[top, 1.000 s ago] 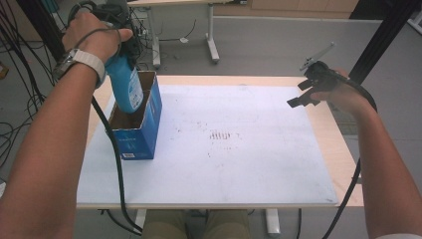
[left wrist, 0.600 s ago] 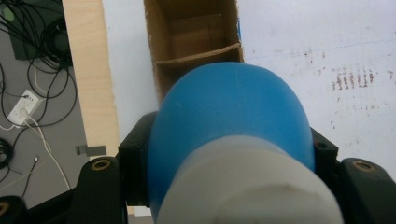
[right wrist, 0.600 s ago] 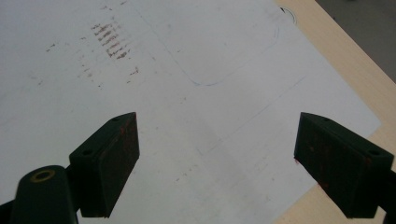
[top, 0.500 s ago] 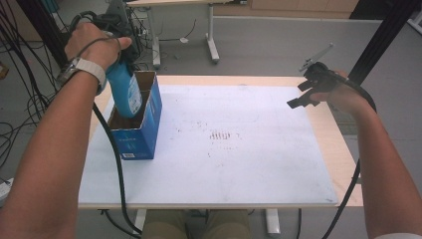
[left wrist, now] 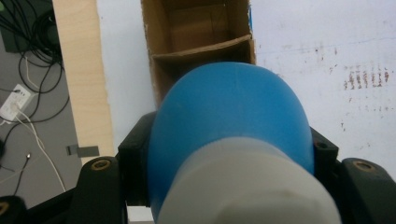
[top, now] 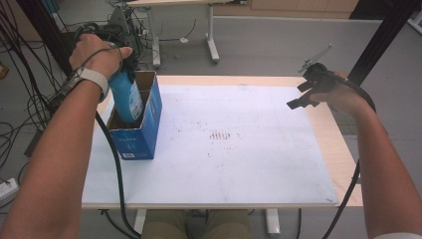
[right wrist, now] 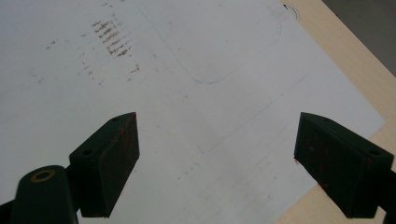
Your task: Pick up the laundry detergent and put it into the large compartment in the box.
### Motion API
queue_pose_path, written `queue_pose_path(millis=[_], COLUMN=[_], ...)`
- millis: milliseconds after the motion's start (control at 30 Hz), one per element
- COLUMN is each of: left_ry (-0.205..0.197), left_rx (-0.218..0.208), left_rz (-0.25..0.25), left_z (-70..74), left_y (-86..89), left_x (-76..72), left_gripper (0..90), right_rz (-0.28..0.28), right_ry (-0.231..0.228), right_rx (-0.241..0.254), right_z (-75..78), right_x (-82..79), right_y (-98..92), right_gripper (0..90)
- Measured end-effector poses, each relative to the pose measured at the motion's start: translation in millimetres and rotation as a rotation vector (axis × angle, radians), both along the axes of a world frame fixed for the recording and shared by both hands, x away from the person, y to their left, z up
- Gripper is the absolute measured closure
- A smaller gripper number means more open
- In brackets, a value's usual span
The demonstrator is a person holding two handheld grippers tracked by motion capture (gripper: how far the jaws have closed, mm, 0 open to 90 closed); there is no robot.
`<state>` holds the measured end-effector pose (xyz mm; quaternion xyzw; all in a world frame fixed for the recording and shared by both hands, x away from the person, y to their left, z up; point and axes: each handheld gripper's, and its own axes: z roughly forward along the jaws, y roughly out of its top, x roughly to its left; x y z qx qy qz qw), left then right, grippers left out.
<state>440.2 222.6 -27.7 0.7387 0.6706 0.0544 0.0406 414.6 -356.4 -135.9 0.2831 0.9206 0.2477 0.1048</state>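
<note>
Firmly around blue bottle (left wrist: 231,116): left gripper (left wrist: 224,158)

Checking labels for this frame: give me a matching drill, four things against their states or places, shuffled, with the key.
Things:
1. blue bottle
2. cardboard box
3. left claw
4. right claw

States or places:
A. jaws wide apart, nothing between them, over the white table cover
B. stands open-topped at the table's left edge
C. clamped around the bottle's body
D. partly down inside the box

Pairs: 1-D, 2-B, 3-C, 4-A
</note>
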Motion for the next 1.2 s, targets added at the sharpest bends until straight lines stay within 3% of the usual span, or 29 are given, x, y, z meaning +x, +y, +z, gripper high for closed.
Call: queue_pose_path(millis=[700, 833, 1200], left_ry=[0.023, 0.002, 0.010], left_rx=[-0.003, -0.015, -0.012], left_rz=[-0.010, -0.008, -0.012], left_z=[-38.2, -44.7, -65.9], left_y=[4.3, 7.4, 7.4], left_x=[6.7, 3.7, 5.7], left_gripper=[37.3, 37.3, 37.0], right_rz=[-0.004, -0.003, -0.002], right_ry=[0.011, 0.014, 0.023], right_rx=[-0.005, -0.005, -0.001], right_z=[-4.1, -5.4, -9.4], right_x=[0.7, 1.9, 4.0], right_y=[-1.0, 0.8, 2.9], right_gripper=[14.2, 14.1, 14.1])
